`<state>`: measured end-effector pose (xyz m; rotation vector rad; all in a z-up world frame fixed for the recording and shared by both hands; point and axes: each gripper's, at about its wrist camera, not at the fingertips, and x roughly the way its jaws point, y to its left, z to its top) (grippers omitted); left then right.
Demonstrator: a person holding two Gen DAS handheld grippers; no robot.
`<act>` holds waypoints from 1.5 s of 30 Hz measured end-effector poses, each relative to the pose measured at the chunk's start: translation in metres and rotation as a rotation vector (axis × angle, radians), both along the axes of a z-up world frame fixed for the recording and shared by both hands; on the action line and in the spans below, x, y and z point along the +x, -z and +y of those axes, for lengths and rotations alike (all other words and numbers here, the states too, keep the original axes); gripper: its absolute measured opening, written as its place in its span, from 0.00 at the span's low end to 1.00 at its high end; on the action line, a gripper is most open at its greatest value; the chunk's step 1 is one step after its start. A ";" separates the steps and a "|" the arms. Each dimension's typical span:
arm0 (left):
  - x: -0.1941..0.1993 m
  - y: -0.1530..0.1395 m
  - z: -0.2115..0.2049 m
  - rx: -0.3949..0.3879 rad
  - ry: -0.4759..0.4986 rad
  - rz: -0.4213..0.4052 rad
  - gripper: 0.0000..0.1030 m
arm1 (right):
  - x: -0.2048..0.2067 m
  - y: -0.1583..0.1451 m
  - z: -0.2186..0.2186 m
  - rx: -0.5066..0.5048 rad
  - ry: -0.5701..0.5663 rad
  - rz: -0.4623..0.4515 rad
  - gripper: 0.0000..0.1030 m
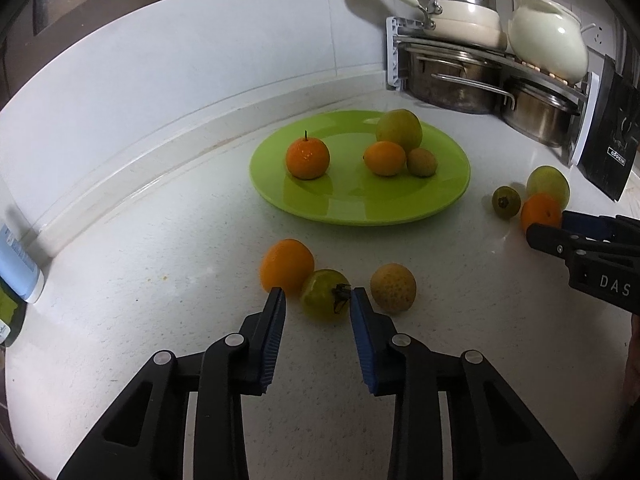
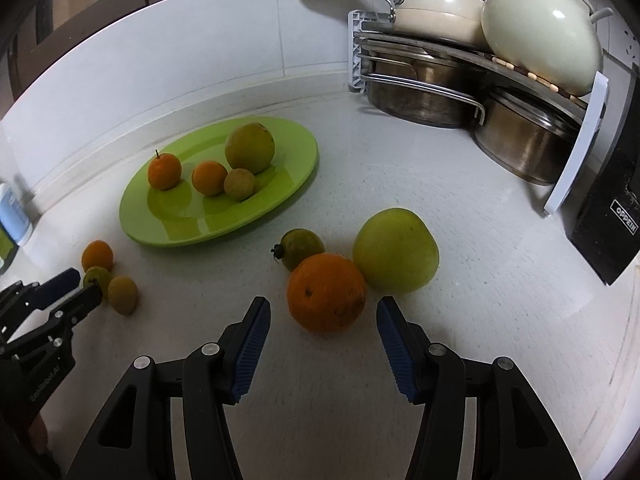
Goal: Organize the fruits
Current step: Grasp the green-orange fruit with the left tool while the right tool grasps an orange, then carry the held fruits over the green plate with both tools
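Left gripper (image 1: 318,294): pads pinching the small green fruit (image 1: 325,294), counter (image 1: 160,320), near side of green plate (image 1: 360,208).
Right gripper (image 2: 323,304): parted, straddling big orange (image 2: 326,292) untouched, right of plate.

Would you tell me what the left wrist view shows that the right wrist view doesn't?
Left only: both pads of the left hand-held gripper, seen from behind, at the sides of a stemmed tomato. Right only: the gaps between the open right hand-held gripper and an orange. Both: the plate holding four fruits, and the pots.
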<state>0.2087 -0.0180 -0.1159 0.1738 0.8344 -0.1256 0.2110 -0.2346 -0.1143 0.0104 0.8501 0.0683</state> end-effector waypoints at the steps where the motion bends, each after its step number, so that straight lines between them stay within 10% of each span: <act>1: 0.001 0.000 -0.001 0.002 0.000 0.003 0.32 | 0.001 0.000 -0.001 0.002 0.001 0.001 0.54; 45: -0.022 -0.055 -0.001 -0.050 0.048 -0.137 0.27 | -0.022 -0.051 0.023 0.018 -0.156 -0.111 0.41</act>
